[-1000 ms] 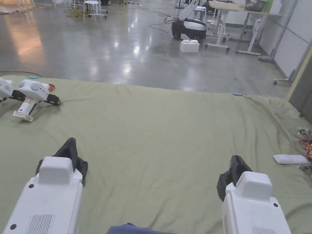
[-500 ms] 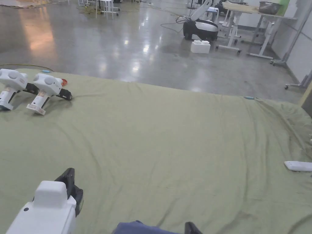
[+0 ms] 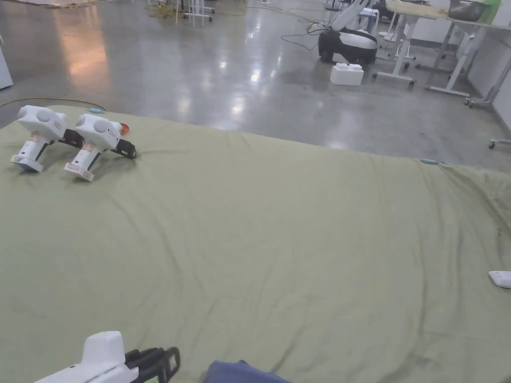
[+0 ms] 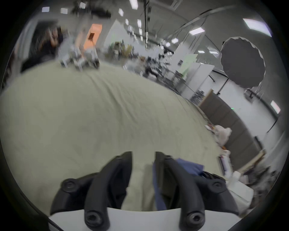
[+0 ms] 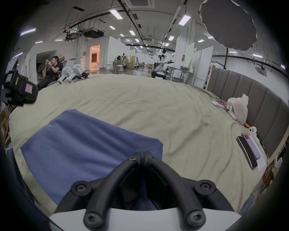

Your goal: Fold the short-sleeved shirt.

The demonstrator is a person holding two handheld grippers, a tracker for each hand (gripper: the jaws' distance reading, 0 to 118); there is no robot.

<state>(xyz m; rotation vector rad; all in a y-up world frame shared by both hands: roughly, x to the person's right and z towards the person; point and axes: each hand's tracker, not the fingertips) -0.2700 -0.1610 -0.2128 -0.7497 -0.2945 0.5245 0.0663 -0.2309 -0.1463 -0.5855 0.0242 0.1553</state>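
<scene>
Jaws: left gripper (image 4: 143, 157) parted, blurred; right gripper (image 5: 142, 154) closed over blue shirt (image 5: 81, 145), pinch hidden.

Glossy grey concrete floor (image 3: 199, 60) at twelve o'clock, white desks (image 3: 424, 30) at one, grey padded headboard (image 5: 250, 96) at three, ceiling strip lights (image 5: 115, 14) glowing.

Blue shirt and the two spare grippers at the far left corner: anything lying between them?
Nothing but bare green sheet in the head view, between the blue shirt and the two spare grippers.
</scene>
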